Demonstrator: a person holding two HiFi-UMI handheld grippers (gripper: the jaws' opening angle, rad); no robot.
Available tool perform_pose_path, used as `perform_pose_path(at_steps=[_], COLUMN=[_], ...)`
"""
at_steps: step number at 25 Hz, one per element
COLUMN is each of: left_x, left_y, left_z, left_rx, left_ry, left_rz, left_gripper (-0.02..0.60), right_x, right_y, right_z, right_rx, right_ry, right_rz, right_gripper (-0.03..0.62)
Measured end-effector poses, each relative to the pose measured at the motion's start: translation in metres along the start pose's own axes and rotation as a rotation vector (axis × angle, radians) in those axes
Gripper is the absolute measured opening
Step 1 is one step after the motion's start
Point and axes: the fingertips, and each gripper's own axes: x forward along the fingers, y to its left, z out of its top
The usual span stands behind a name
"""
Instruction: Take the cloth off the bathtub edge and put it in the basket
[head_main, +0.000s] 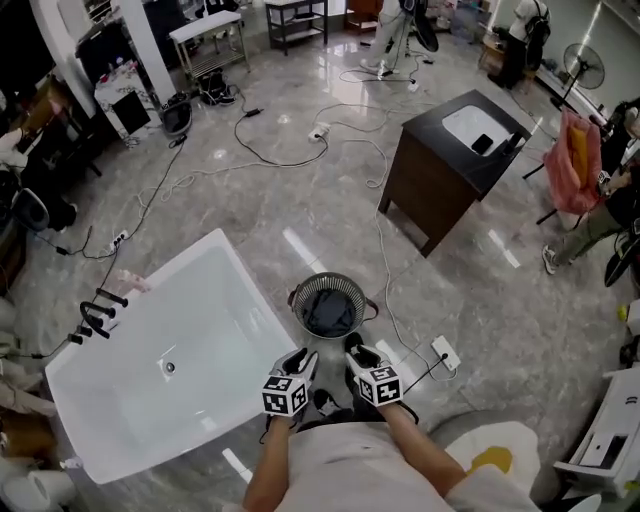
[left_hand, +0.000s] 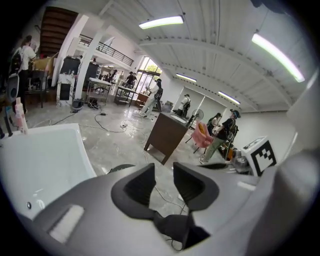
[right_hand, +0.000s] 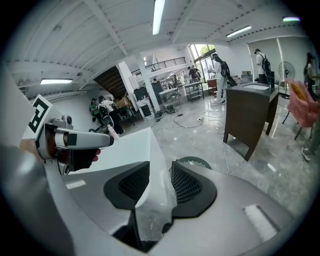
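The dark cloth (head_main: 330, 312), soft, light and limp, lies crumpled in the round basket (head_main: 352, 283) beside the bathtub (head_main: 255, 287), best pinched by a raised fold; left gripper (head_main: 300, 360) and right gripper (head_main: 357, 353) stand narrow, empty.

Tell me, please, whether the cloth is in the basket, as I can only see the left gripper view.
Observer: Yes. In the head view a dark cloth lies inside the basket.
Operator: Thank you. Is the right gripper carrying anything?
Observer: No. The right gripper has its jaws slightly apart with nothing between them.
Operator: And where is it compared with the basket?
Observer: The head view shows it side by side with the left gripper, close to the person and just short of the basket.
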Motion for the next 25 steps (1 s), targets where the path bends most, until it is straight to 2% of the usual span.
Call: perform_pose_path(at_steps=[2, 6, 11, 16, 21, 25], left_x=[-0.004, -0.009, -0.016, -0.017, -0.016, -0.017], left_y=[-0.003, -0.001, -0.002, -0.009, -0.01, -0.009], left_z=[-0.002, 0.005, 0.013, 0.005, -0.003, -0.002], left_rx=[0.039, 0.06, 0.055, 0.06, 0.068, 0.033], left_ry=[0.021, 0.023, -0.013, -0.017, -0.008, -0.033], left_rz=[-0.006, -0.002, 0.01, 0.013, 0.03, 0.018], left_gripper=[0.175, 0.175, 0.171, 0.138, 0.091, 0.058], right_x=[-0.007, -0.017, -0.022, -0.023, -0.022, -0.022], right_y=[0.0, 0.001, 0.003, 0.006, 0.007, 0.005], right_z=[0.001, 0.009, 0.01, 0.003, -0.003, 0.001], right_rx=[0.016, 0.014, 0.019, 0.018, 0.014, 0.035], right_ry=[-0.016, -0.049, -0.058, -0.053, -0.047, -0.069], right_rz=[-0.019, -0.029, -0.017, -0.001, 0.008, 0.014], right_gripper=[0.119, 0.118, 0.118, 0.114, 0.054, 0.011])
